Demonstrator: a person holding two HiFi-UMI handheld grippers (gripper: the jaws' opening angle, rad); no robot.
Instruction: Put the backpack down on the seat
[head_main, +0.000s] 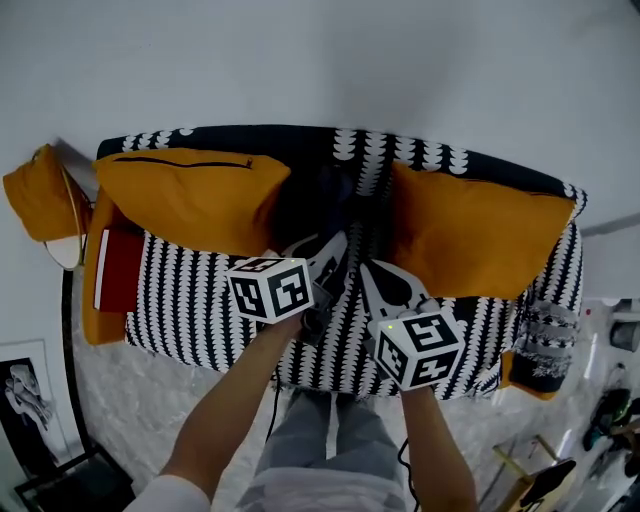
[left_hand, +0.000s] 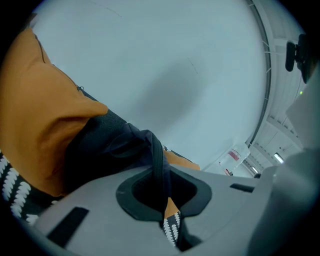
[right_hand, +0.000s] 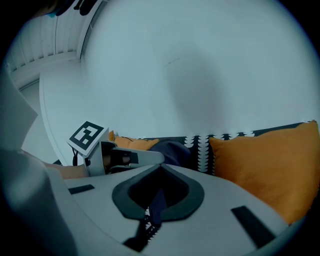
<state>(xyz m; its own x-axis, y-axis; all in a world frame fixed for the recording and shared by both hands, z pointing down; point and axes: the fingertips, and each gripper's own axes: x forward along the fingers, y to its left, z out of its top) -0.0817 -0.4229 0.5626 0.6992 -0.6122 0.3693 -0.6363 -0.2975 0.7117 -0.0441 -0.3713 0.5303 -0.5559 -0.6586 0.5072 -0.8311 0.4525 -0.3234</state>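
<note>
Backpack (head_main: 325, 205) looks seated at back edge of sofa (head_main: 200, 300); left gripper (left_hand: 167, 202) and right gripper (right_hand: 154, 202) both clamped on its straps (left_hand: 159, 162), release pending.

Left forearm (head_main: 232, 400) and right forearm (head_main: 440, 450) both bare, extended forward, side by side. Left gripper (head_main: 322, 262): jaws nearly together, pinching a black backpack strap (left_hand: 159, 165). Right gripper (head_main: 385, 290): jaws likewise clamped on a dark strap (right_hand: 157, 202). Grippers near each other, tips angled inward.
</note>
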